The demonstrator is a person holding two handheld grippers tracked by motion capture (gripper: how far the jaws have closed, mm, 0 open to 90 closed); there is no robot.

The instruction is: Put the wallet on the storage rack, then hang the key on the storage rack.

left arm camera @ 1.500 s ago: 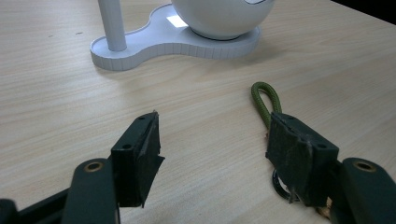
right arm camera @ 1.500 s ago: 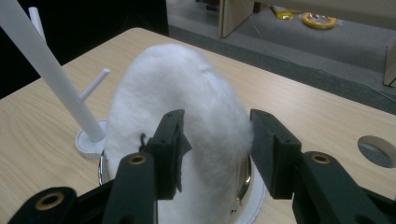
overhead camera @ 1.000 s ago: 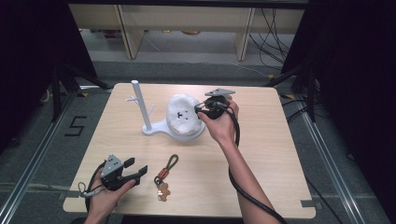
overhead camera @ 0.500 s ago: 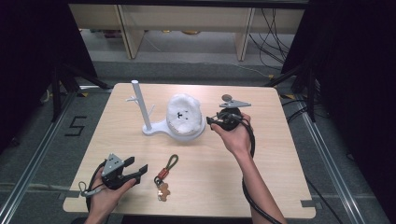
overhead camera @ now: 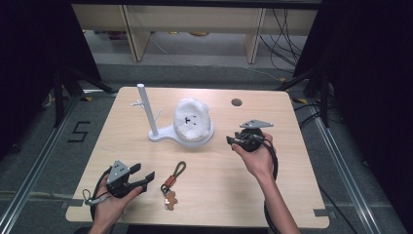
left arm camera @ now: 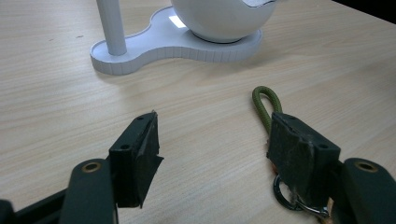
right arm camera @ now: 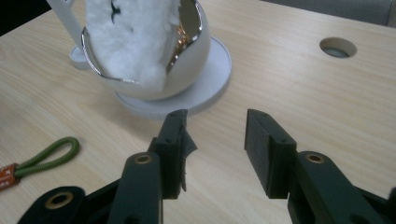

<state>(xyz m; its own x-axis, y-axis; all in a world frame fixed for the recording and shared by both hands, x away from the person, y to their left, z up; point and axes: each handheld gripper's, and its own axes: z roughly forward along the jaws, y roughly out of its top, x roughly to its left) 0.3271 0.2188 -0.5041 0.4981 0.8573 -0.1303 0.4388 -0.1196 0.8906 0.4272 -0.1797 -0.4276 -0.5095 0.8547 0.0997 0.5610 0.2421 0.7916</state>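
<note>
Your left tongs were open and empty at the near left of the counter. In the left gripper view their right jaw stood just over the key strap without pinching it. The key strap lay flat on the counter just right of those tongs, with its green cord loop pointing to the far side, its metal ring near you and a small brown charm at the near end.

I judged it light and limp. The cord would bend and the charm would swing once lifted, so you could not count on it holding a shape. The ring looked hard and smooth, likely to slip or twist in the pads. The better hold seemed to be the stiff orange-brown band where the loop met the ring, or the doubled cord just beyond it, pinched across its narrow width.

Your right tongs hovered to the right of the white stand. Their jaws had just been closing but stood apart with nothing between them. The bowl with its white fluffy filling sat on the stand, and the post with its 2 or so side pegs stood at the left, well apart from the strap
</note>
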